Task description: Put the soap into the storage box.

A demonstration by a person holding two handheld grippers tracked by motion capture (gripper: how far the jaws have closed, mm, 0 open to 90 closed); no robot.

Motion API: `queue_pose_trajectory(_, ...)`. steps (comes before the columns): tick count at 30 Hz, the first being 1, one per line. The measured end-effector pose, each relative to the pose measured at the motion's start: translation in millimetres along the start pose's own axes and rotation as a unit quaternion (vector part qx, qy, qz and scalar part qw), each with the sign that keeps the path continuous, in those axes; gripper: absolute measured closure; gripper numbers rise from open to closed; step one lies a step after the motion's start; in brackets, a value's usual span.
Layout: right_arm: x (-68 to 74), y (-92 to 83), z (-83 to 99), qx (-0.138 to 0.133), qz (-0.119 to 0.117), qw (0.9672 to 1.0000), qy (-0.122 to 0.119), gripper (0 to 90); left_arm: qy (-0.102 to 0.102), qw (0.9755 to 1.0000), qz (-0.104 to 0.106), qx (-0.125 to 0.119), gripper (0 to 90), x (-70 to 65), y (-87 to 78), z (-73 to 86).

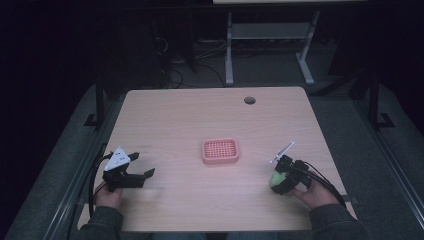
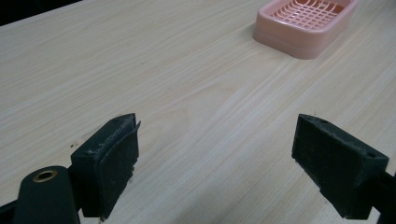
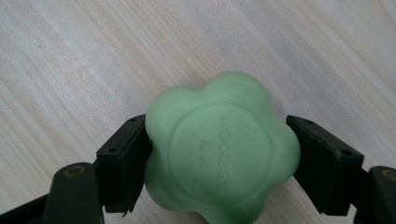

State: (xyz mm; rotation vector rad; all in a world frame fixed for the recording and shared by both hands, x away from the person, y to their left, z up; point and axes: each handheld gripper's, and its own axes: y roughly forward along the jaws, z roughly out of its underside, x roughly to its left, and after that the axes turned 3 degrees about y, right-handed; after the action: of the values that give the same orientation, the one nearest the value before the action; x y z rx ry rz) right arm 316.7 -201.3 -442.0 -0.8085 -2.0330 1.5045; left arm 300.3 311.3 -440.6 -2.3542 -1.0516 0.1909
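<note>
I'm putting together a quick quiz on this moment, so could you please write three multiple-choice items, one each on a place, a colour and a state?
1. Where is the dish?
A. mid-table
B. at the far left corner
C. on the floor

2. What colour is the soap?
A. blue
B. green
C. white

3. How is the left gripper?
A. shut on the soap
B. shut on the dish
C. open, holding nothing

Answers: 1 A, the high view shows it between the two grippers. 2 B, the right gripper clamps a green flower shape. 3 C, its jaws stand wide apart over bare table.
</note>
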Motion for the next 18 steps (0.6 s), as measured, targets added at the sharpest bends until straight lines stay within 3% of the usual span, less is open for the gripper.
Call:
queue_pose_trajectory(9, 1.9, -1.4, -2.7, 0.014, -0.001, 0.9999, -0.006, 25.6, 0.0, 1.0, -0.001, 0.0, 14.4, 0.4, -0.4, -0.3)
queue_pose_trajectory(18, 6.0, -10.5, -16.6, 0.002, -0.006, 0.9998, -0.018, 25.6, 0.003, 1.0, 0.003, -0.002, 14.4, 0.3, -0.8, -0.6)
